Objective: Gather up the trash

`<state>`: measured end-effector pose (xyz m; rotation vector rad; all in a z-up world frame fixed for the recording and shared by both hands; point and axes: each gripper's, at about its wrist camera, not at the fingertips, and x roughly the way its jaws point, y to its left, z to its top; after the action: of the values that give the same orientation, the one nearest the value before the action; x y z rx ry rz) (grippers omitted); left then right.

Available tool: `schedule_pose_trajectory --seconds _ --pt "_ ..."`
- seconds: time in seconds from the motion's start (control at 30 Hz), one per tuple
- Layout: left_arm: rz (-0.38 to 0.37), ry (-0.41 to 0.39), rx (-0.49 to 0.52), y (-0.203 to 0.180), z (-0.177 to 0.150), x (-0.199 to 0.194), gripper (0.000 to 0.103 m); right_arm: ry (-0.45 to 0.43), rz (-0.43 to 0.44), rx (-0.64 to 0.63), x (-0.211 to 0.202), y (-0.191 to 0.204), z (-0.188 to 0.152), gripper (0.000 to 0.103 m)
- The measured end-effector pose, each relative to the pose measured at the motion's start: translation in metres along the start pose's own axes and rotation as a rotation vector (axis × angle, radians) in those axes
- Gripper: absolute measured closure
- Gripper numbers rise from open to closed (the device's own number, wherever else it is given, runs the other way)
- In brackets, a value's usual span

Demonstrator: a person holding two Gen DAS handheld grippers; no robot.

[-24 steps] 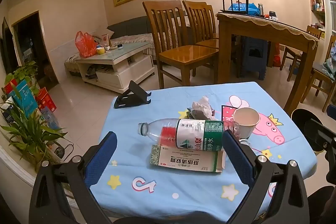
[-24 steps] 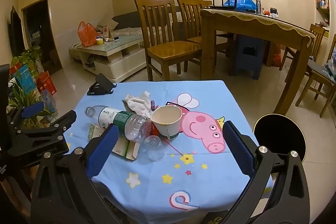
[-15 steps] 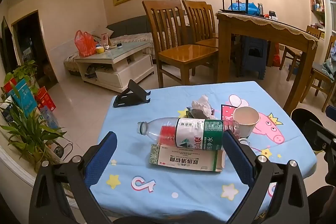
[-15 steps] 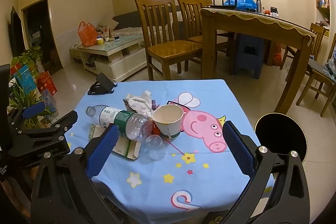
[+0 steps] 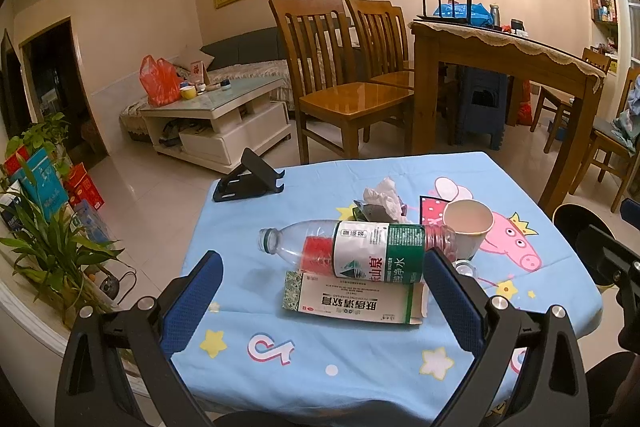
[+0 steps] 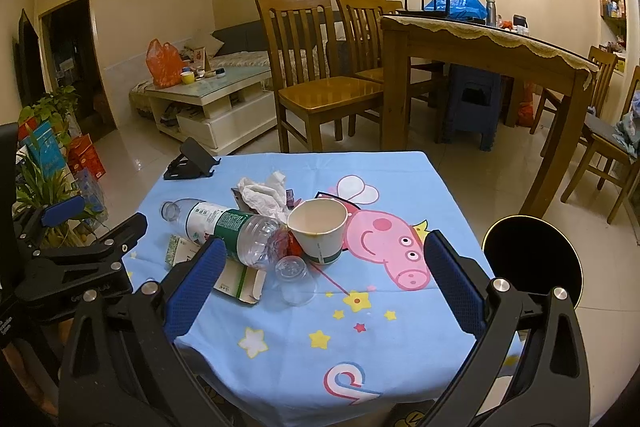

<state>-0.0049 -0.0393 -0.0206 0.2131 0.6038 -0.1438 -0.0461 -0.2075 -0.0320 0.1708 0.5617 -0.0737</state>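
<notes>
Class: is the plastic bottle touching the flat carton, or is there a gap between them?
Touching. In the left wrist view the bottle lies across the carton's upper edge with no gap; the right wrist view also shows it resting on the carton.

Left gripper [image 5: 320, 303] wide apart, holding nothing, low over the near edge of the counter [image 5: 360, 379]. Bottle [image 5: 356, 251] lies on its side, uncapped, mouth pointing left. Box [image 5: 352, 301] lies flat just in front of it, partly under it. Cup [image 5: 468, 227] stands upright at the bottle's base end, touching or nearly so. Tissue [image 5: 384, 197] crumpled behind the bottle. Phone stand [image 5: 248, 179] at far left corner, apart from the rest. Dark bin [image 5: 580, 239] off the right edge.
</notes>
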Motion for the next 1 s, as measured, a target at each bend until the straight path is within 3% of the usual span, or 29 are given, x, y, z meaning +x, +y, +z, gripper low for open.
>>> schedule_pose_trajectory --seconds 0.63,0.87,1.0 --pt "0.0 0.007 -0.003 0.003 -0.004 0.004 0.006 0.016 -0.004 -0.003 0.002 -0.001 0.002 0.005" --pt "-0.009 0.022 -0.015 0.014 -0.009 0.011 0.006 0.068 -0.011 -0.023 0.008 0.006 0.003 0.005" --pt "-0.034 0.04 -0.022 0.022 -0.006 0.017 0.006 0.034 0.005 -0.011 0.013 0.012 0.002 0.005"
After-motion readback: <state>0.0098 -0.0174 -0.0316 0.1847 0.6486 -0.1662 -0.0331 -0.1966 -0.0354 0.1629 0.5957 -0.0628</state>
